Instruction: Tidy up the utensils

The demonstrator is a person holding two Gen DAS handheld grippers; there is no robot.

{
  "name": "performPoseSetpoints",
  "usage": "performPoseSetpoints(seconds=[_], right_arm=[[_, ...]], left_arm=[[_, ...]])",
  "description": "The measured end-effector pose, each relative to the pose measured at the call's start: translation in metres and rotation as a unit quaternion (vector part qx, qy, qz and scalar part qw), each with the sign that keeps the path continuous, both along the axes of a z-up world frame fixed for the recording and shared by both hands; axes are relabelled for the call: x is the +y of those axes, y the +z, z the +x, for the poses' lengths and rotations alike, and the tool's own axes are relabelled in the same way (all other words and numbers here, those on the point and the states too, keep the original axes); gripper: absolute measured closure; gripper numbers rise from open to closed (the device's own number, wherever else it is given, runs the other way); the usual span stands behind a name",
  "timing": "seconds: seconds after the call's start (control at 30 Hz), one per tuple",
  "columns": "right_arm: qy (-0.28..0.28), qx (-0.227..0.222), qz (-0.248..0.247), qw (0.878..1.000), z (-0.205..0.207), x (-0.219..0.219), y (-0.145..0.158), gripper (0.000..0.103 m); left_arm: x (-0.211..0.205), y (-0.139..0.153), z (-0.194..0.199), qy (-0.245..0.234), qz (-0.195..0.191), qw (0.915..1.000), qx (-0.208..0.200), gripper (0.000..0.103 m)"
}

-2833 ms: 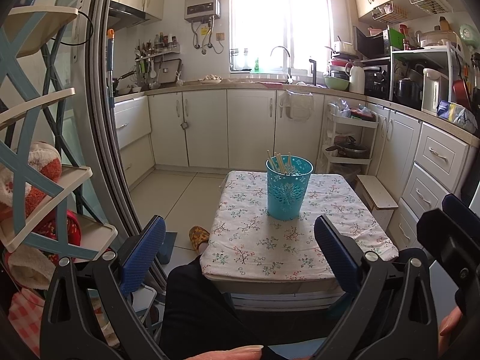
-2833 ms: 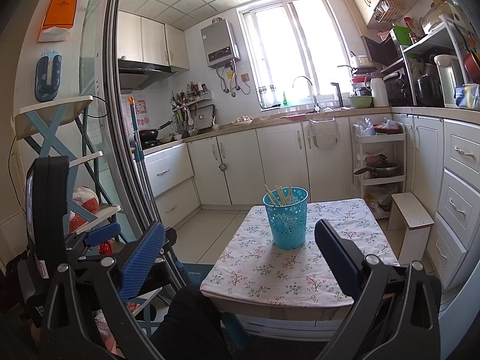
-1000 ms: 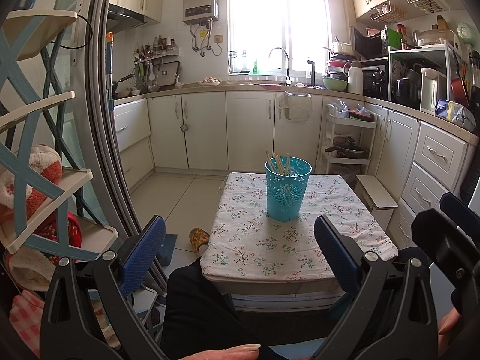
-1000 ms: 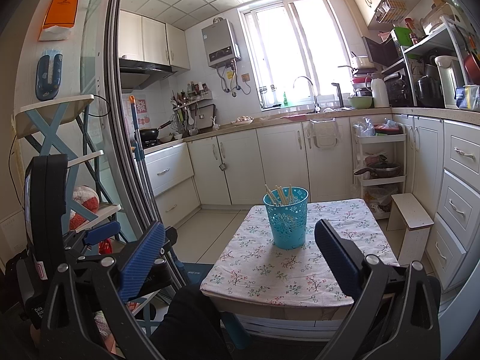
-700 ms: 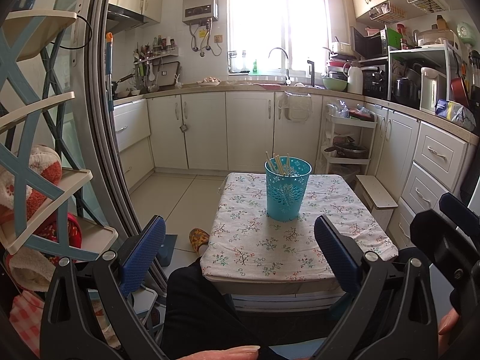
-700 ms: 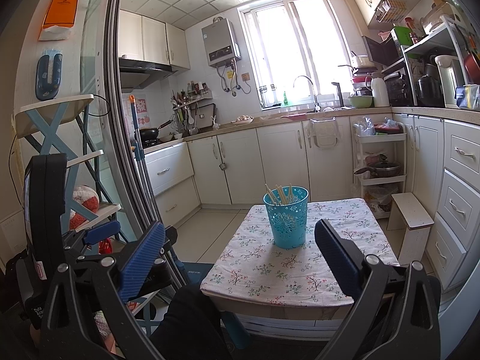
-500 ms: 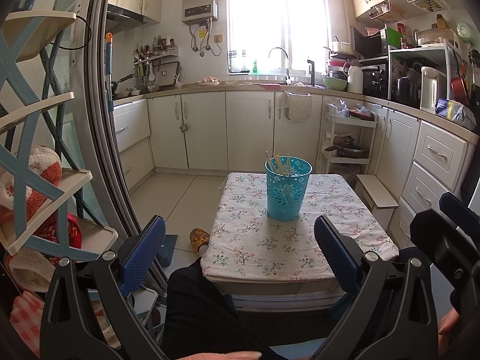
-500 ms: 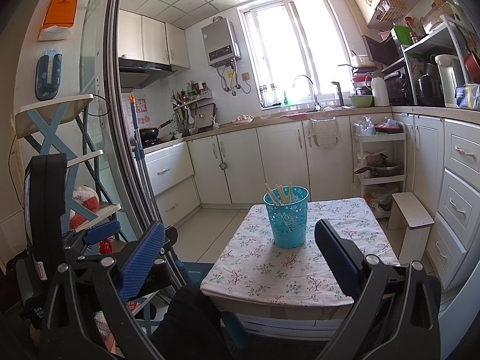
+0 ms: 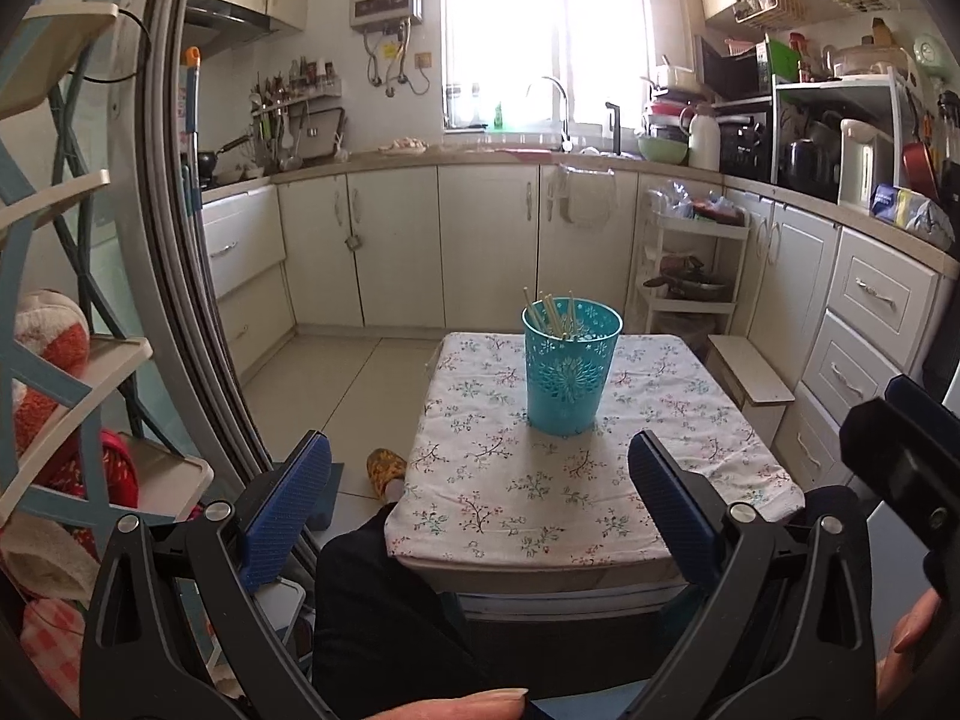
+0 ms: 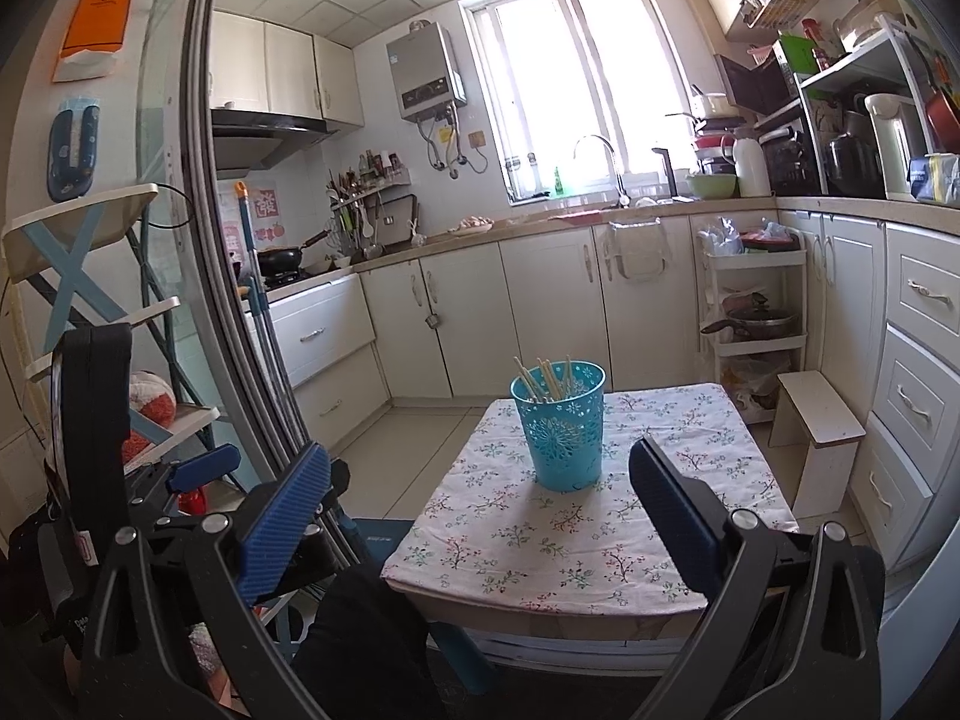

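A turquoise perforated cup (image 9: 570,369) (image 10: 563,429) stands upright near the middle of a small table with a floral cloth (image 9: 540,492) (image 10: 576,540). Several pale chopsticks (image 9: 549,315) (image 10: 546,378) poke out of the cup. My left gripper (image 9: 480,480) hangs open over the table's near edge, well short of the cup, with nothing between its blue pads. My right gripper (image 10: 480,480) is also open and empty, at a similar distance. The left gripper's body (image 10: 96,438) shows at the left of the right wrist view.
A person's dark trouser leg (image 9: 384,612) and slippered foot (image 9: 384,468) are by the table's near left corner. A sliding door frame (image 9: 174,276) and shelf rack (image 9: 72,360) stand at left. Kitchen cabinets (image 9: 876,330), a white trolley (image 9: 690,276) and a small stool (image 9: 750,372) line the right.
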State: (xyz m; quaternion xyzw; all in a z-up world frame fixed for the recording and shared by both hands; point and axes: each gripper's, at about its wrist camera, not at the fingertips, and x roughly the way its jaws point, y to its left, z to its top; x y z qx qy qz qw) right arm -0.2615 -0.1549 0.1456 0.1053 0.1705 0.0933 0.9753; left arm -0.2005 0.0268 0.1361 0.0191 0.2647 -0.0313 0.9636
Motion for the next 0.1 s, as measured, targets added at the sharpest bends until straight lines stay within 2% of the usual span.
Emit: performPoseSetpoints(seconds=[0.1], right_arm=[[-0.006,0.013,-0.002,1.0,0.017,-0.003,-0.005,0.007]], left_arm=[[0.004,-0.006,0.023,-0.002,-0.004,0.9998,0.018,0.008]])
